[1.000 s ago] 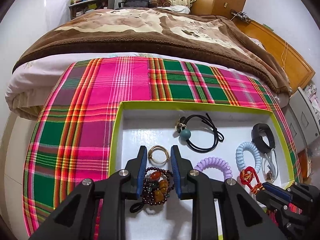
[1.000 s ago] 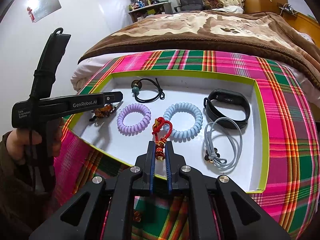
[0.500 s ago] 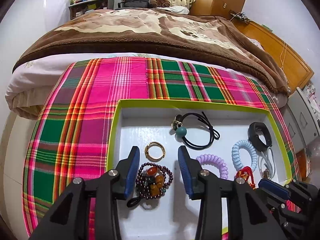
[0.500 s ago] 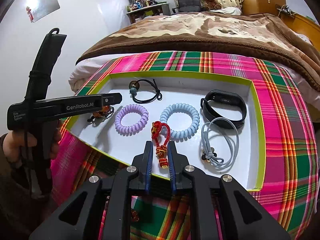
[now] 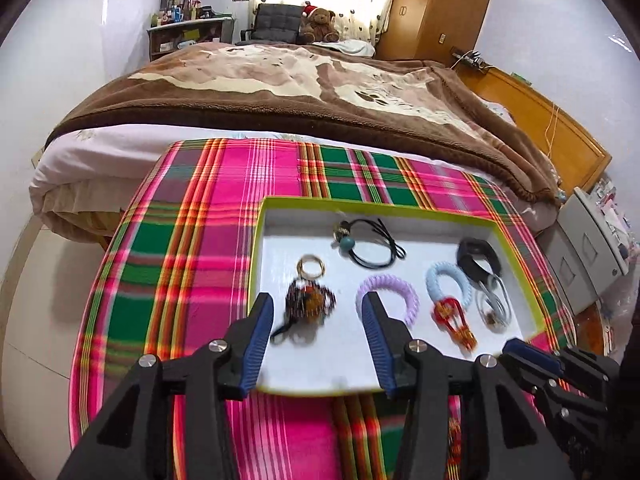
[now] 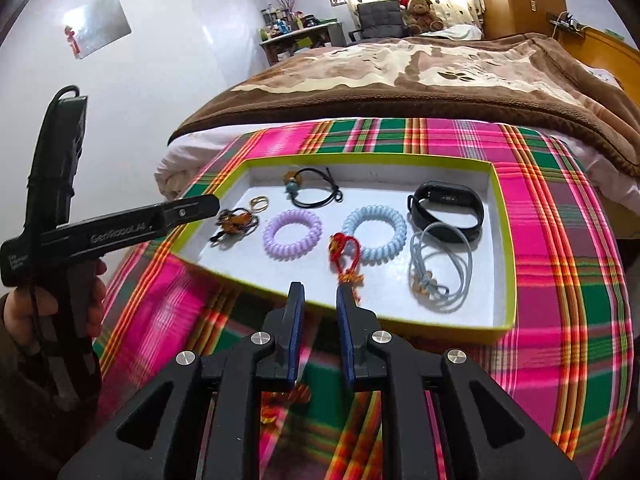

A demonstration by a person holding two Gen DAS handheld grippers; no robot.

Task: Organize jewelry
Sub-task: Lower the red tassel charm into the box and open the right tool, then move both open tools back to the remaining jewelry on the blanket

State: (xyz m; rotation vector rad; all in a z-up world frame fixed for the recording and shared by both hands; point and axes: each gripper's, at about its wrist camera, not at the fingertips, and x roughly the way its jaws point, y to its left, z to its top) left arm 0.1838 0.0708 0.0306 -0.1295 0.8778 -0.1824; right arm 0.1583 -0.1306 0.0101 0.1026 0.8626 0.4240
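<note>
A white tray with a lime rim (image 5: 376, 203) (image 6: 505, 240) lies on a plaid cloth. In it lie a dark beaded bracelet (image 5: 308, 303) (image 6: 234, 222), a gold ring (image 5: 310, 266), a black hair tie with a teal bead (image 5: 366, 244) (image 6: 310, 192), a purple coil tie (image 5: 387, 293) (image 6: 292, 233), a blue coil tie (image 5: 447, 287) (image 6: 376, 232), a red knotted charm (image 5: 452, 318) (image 6: 345, 254), a black band (image 6: 446, 210) and a grey cord (image 6: 438, 270). My left gripper (image 5: 318, 320) is open and empty above the tray's near edge. My right gripper (image 6: 319, 300) is open and empty, just in front of the red charm.
The plaid cloth (image 5: 192, 248) covers a small table at the foot of a bed with a brown blanket (image 5: 304, 84). Something red and gold (image 6: 280, 398) lies on the cloth under my right gripper. A grey cabinet (image 5: 588, 248) stands to the right.
Both grippers have pulled back and up from the tray. The right gripper has opened and let go of the red charm, which lies in the tray. The left jaws have opened wider.
</note>
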